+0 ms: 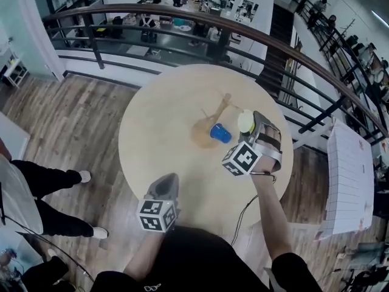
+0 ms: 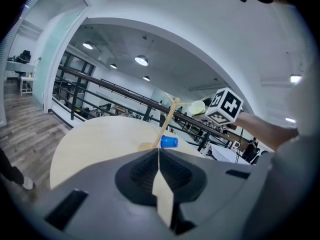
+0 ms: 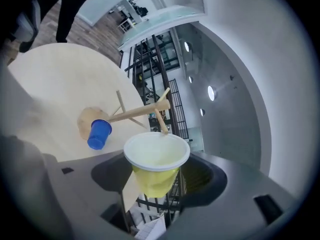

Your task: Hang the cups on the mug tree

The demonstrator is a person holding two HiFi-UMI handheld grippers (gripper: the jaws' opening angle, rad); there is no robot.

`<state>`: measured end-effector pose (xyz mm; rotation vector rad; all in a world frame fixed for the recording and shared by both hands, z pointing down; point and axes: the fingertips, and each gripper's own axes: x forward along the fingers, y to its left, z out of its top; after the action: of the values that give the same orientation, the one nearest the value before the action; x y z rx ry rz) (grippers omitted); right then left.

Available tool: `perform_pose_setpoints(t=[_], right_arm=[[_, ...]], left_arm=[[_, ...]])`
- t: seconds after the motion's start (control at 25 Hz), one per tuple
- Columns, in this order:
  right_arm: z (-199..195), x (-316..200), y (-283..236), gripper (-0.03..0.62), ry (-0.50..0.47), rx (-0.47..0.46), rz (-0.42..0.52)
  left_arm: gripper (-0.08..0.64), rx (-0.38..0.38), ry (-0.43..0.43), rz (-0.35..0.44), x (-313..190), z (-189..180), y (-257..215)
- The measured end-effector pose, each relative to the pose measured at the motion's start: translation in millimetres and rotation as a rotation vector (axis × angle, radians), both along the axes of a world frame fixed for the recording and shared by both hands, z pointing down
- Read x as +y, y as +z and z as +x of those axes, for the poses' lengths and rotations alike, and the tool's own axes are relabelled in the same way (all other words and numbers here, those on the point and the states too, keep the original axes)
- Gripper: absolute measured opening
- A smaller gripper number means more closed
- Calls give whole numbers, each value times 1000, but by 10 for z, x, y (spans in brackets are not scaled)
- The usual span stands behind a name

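Observation:
A wooden mug tree (image 1: 214, 115) stands near the middle of the round table (image 1: 158, 120). A blue cup (image 1: 220, 133) lies on its side low by the tree's base; whether it hangs on a peg or rests on the table I cannot tell. My right gripper (image 1: 255, 128) is shut on a yellow cup (image 3: 156, 166) with a white inside, pinching its lower part, mouth up, just right of the tree's pegs (image 3: 137, 112). The blue cup (image 3: 99, 134) sits beyond it. My left gripper (image 2: 159, 151) is shut and empty near the table's front edge, pointing at the tree (image 2: 169, 119).
A black railing (image 1: 182, 26) curves behind the table, with a drop to a lower floor past it. A person's legs and shoes (image 1: 58, 181) stand on the wood floor at the left. A white panel (image 1: 349, 181) stands at the right.

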<state>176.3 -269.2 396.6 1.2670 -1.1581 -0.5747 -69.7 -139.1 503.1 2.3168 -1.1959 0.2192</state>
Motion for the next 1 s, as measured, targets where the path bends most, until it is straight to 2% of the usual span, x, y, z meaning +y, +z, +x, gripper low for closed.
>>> perform_pose_setpoints(t=[0.36, 0.6, 0.8, 1.0], right_arm=[[-431, -297, 73, 307, -77, 245, -65], [-568, -459, 201, 307, -129, 379, -107], [-613, -532, 236, 310, -127, 446, -109], [-653, -510, 293, 322, -155, 419, -100]], left_arm=[[14, 27, -70, -35, -30, -470, 106], [14, 37, -67, -41, -47, -492, 150], [14, 39, -75, -49, -57, -555, 173], [14, 41, -74, -55, -70, -542, 209]])
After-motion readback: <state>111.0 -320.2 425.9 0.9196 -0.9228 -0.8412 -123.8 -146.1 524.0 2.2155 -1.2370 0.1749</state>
